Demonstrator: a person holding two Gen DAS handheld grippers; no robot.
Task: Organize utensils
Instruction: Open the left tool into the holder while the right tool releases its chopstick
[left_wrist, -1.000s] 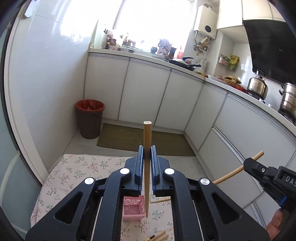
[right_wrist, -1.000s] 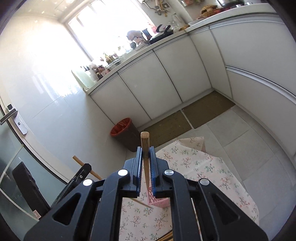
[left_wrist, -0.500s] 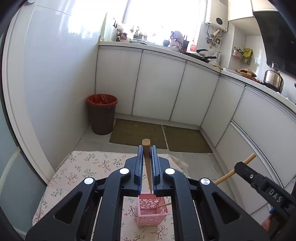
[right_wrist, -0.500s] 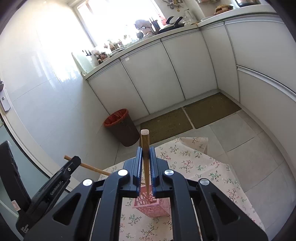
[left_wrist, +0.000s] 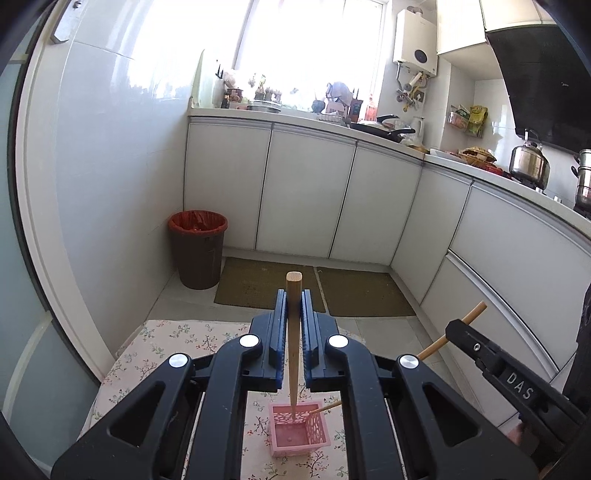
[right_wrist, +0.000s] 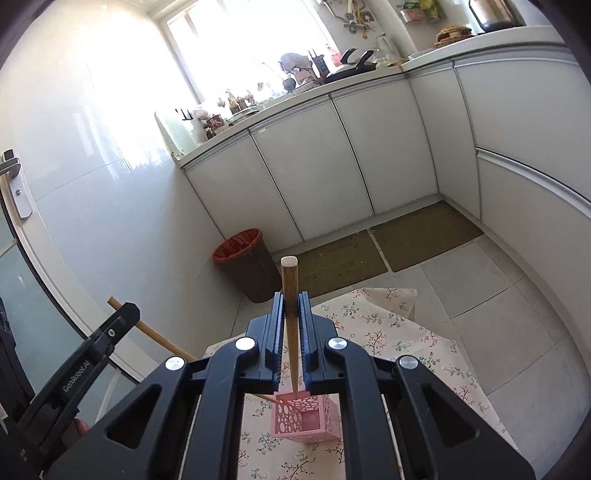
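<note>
Both chopsticks poised at the pink basket, neither yet dropped in.

From where I sat, the surface (left_wrist: 173, 343) under its floral cloth carried the pink basket (left_wrist: 299, 434), which stood near the middle of the cloth's near part, well in from the far edge, and looked empty on its floor. The left claw (left_wrist: 292, 332) was clamped narrow on a wooden chopstick (left_wrist: 293, 332) held upright, its tip at or just inside the basket's far rim; I could not tell whether it touched. The right claw (right_wrist: 291, 332) gripped its own chopstick (right_wrist: 290, 325) the same way, tip down at the basket's mouth. I judged the carrying done and the release of both sticks left; other utensils were out of sight.
</note>
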